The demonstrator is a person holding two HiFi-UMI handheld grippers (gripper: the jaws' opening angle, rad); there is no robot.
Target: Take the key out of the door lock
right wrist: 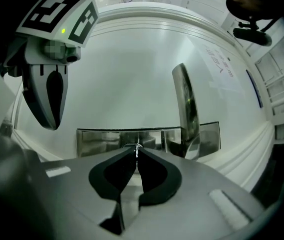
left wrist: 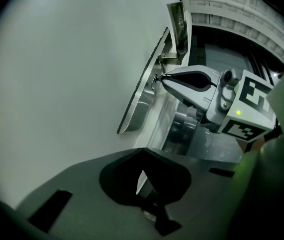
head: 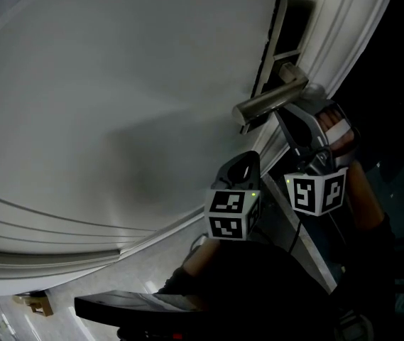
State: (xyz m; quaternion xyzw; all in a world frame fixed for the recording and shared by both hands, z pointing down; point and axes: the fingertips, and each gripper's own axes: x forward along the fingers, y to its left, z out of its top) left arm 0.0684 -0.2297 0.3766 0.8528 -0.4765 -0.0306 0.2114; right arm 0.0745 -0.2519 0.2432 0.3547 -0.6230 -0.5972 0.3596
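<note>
Right hand-held gripper (right wrist: 137, 153) closed on the key (right wrist: 137, 147) at the door lock.
Its jaws meet on the small metal key, which stands against the steel lock plate (right wrist: 102, 141), just beside the lever handle (right wrist: 185, 104) and near the edge of the white door (right wrist: 132, 74). The left hand-held gripper (left wrist: 142, 173) hangs close beside it, jaws together with nothing between them.

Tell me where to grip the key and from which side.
Pinch the key by its thin head, the only part standing out of the lock plate, beside the handle. Come straight at the door, in line with the key; the right tool is shut on it that way.
</note>
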